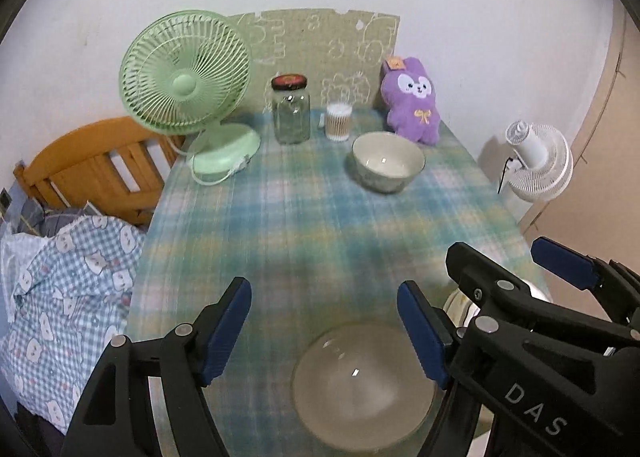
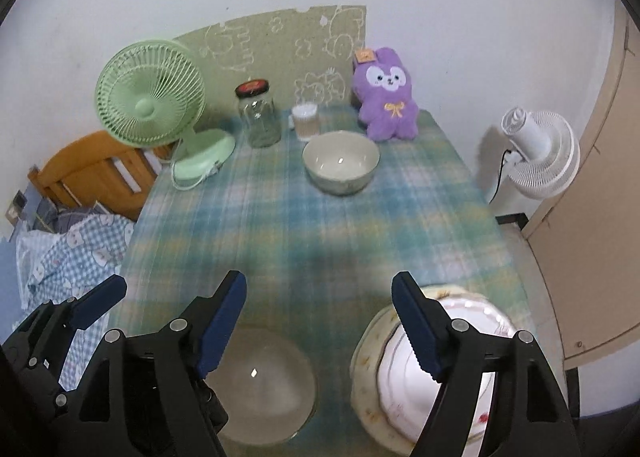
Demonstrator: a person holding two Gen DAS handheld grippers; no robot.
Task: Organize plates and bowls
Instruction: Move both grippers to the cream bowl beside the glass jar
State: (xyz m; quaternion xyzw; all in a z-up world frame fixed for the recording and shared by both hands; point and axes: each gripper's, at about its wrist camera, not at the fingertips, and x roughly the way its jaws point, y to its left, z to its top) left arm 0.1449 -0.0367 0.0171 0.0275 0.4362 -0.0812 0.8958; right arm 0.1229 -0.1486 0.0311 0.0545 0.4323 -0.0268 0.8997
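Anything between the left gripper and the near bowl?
Nothing visible. The left gripper is open above the near bowl, with only tablecloth around it. The right gripper sits off to its right, over the plates.

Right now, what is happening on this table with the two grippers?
A person holds two grippers above a checked tablecloth, both open and empty. The left gripper hovers above a near bowl; the right gripper hovers between that bowl and stacked plates. A second bowl sits farther back, near a purple plush, a glass jar and a green fan. Nothing is gripped yet.
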